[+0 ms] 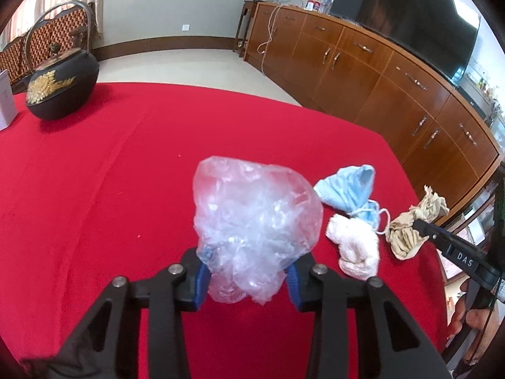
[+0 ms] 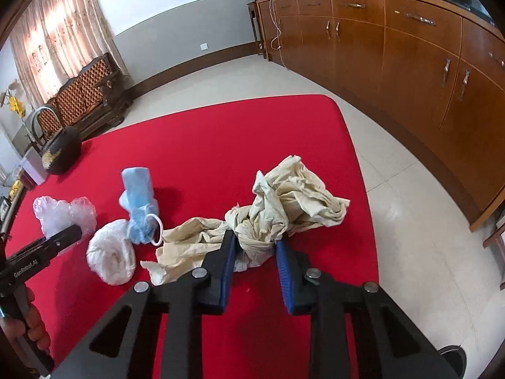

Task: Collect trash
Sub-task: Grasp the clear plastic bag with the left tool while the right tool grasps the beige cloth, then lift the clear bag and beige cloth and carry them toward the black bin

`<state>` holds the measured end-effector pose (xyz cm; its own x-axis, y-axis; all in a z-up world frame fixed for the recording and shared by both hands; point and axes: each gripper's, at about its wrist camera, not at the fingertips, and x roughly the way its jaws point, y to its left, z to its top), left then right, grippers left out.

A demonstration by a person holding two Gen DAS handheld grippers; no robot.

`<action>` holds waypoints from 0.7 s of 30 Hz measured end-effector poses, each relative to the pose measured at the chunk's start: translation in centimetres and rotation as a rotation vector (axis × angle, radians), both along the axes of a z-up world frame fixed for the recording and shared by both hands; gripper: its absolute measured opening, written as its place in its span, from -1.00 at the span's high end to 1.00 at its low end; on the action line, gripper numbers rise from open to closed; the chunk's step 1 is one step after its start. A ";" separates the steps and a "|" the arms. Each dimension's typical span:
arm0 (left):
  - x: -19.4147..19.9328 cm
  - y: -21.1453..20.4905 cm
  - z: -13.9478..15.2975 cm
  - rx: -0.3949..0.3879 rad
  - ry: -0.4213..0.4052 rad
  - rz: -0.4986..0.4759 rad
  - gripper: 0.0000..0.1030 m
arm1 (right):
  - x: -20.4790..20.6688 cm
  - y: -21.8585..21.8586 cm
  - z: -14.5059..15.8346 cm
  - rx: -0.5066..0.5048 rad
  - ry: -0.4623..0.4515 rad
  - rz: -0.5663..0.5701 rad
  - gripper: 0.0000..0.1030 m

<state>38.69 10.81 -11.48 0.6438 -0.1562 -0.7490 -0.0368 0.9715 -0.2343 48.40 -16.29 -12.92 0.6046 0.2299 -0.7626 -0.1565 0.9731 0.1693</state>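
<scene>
The left claw [image 1: 249, 271] grips a crumpled clear plastic bag [image 1: 255, 214] above the red surface [image 1: 126, 164]; the right claw [image 2: 255, 246] pinches beige crumpled paper [image 2: 284, 208] near the surface's right edge. Between them lie a white wad [image 2: 110, 255] and an upright blue mask [image 2: 139, 202] (straps partly hidden). A black kettle [image 1: 60, 91] sits at the far left corner, wooden cabinets [image 1: 378, 88] beyond.

Bright daylight from curtained windows; fisheye edges bend and darken.

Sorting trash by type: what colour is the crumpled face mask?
Light blue face mask, clearest in right wrist view.
</scene>
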 end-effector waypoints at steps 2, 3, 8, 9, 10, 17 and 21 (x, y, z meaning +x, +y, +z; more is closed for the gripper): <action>-0.6 0.0 0.5 0.000 -0.010 -0.005 0.21 | -0.6 -0.3 0.3 0.010 -0.009 -0.009 0.48; -1.0 -0.1 0.8 -0.004 -0.015 -0.007 0.21 | -1.1 -0.5 0.6 0.021 -0.010 -0.012 0.48; -3.2 -0.7 2.3 0.005 -0.036 -0.021 0.21 | -3.7 -0.8 1.8 0.047 -0.014 -0.021 0.48; -4.0 -0.8 2.7 0.005 -0.041 -0.024 0.21 | -4.7 -0.9 2.0 0.052 -0.015 -0.021 0.48; -4.3 -0.9 2.9 0.003 -0.042 -0.029 0.21 | -5.3 -1.0 2.1 0.054 -0.015 -0.021 0.48; -8.1 -2.7 4.4 0.002 -0.048 -0.062 0.21 | -11.5 -2.5 3.2 0.070 -0.018 -0.026 0.48; -10.6 -4.0 5.3 -0.002 -0.061 -0.083 0.21 | -15.0 -3.9 4.1 0.084 -0.024 -0.033 0.48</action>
